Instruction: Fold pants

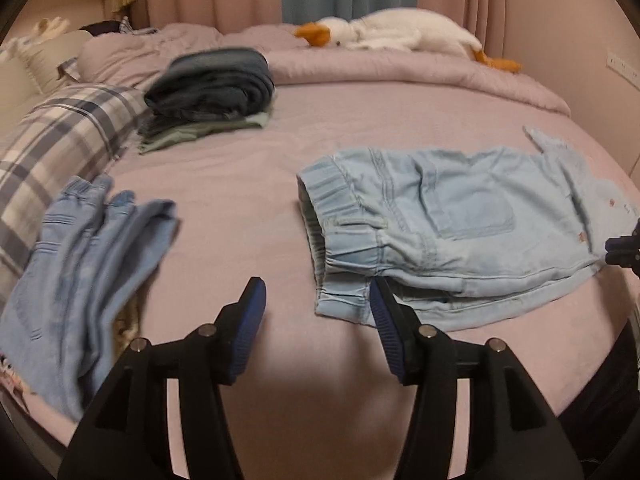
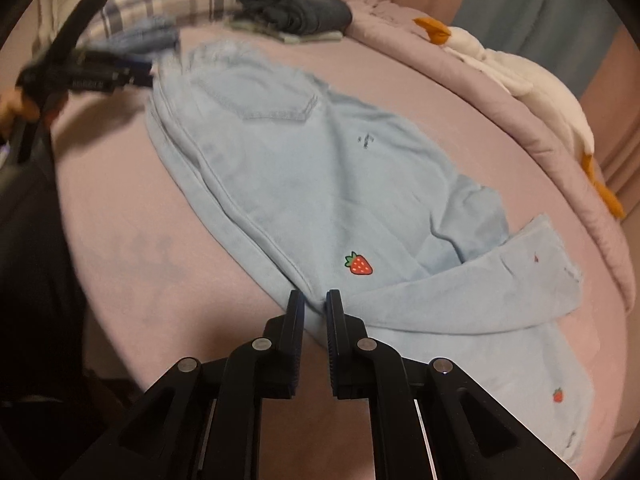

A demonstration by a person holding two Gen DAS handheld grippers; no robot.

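Note:
Light blue denim pants (image 1: 460,236) with strawberry prints lie on the pink bed, the elastic waistband toward the left and the legs running right; they also show in the right wrist view (image 2: 320,184), with one leg end folded back over the other. My left gripper (image 1: 318,300) is open just in front of the waistband corner, holding nothing. My right gripper (image 2: 315,304) is shut on the near edge of a pant leg below the strawberry print. The left gripper shows blurred in the right wrist view (image 2: 108,76) by the waistband.
A second pair of blue pants (image 1: 80,280) lies crumpled at the left. A stack of folded dark clothes (image 1: 212,84) sits further back. A plaid pillow (image 1: 60,132) and a plush goose (image 1: 400,32) lie along the bed's far side.

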